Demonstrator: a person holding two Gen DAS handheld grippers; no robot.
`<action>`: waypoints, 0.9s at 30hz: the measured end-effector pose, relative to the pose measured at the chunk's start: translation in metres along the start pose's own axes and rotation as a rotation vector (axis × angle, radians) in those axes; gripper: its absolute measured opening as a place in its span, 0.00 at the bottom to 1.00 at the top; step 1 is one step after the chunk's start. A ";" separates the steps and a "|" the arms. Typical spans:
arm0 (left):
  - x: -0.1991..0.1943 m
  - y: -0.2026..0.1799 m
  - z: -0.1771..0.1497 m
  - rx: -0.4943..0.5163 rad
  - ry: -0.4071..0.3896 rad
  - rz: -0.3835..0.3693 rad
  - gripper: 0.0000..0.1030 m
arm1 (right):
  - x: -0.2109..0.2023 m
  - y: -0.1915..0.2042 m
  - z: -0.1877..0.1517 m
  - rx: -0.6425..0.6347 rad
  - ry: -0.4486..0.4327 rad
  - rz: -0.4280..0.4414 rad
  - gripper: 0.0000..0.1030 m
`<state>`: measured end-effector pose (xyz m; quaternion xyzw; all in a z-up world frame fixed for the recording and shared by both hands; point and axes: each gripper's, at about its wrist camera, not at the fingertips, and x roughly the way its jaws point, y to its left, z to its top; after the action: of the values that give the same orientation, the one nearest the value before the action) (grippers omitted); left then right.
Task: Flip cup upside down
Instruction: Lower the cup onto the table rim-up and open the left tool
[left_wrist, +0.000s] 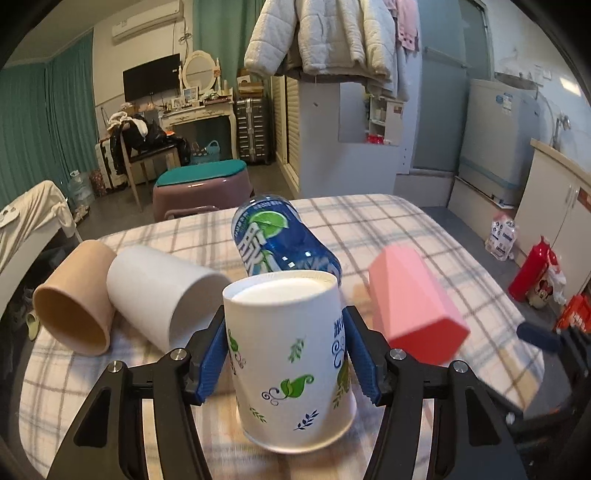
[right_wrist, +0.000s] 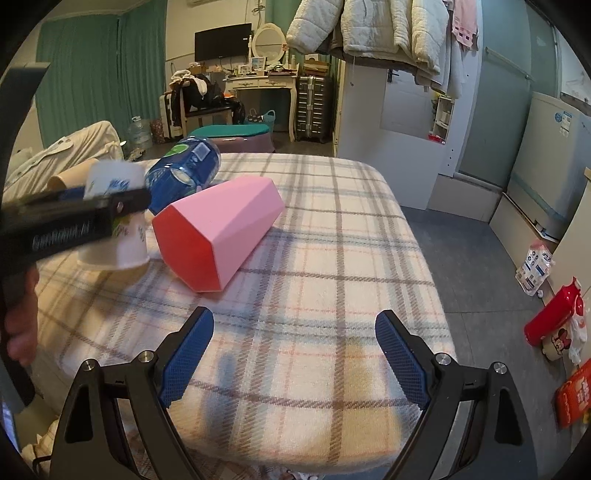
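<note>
— Counting cups, we get four: one printed paper cup (left_wrist: 291, 354) standing mouth-down, base up, between the blue pads of our left gripper (left_wrist: 286, 354), plus three lying on their sides.

— Which three?

— One tan cup (left_wrist: 75, 299), one plain white cup (left_wrist: 162, 291) touching it, and one pink hexagonal cup (right_wrist: 218, 229) to the right. We also see one blue can (left_wrist: 280, 240) lying just behind the printed cup.

— Do the left pads grip it?

— They sit against both walls, closed on it; its rim is at the plaid tablecloth (right_wrist: 332, 258), though we cannot tell whether it touches.

— And our right gripper (right_wrist: 294, 354)?

— Spread wide above bare cloth, holding nothing, well apart from the pink cup.
</note>
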<state>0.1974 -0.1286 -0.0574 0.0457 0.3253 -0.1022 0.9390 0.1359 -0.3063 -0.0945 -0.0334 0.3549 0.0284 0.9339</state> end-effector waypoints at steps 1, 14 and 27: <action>-0.002 0.000 -0.002 -0.002 0.005 -0.001 0.60 | -0.001 0.000 0.000 0.000 -0.003 0.002 0.87; -0.025 0.003 -0.012 -0.041 0.021 -0.023 0.85 | -0.027 0.009 -0.003 -0.014 -0.031 0.004 0.87; -0.089 0.005 -0.008 -0.037 -0.108 -0.046 0.85 | -0.095 0.012 0.001 0.016 -0.162 0.002 0.87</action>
<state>0.1250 -0.1078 -0.0082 0.0155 0.2768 -0.1200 0.9533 0.0650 -0.2974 -0.0312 -0.0230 0.2786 0.0292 0.9597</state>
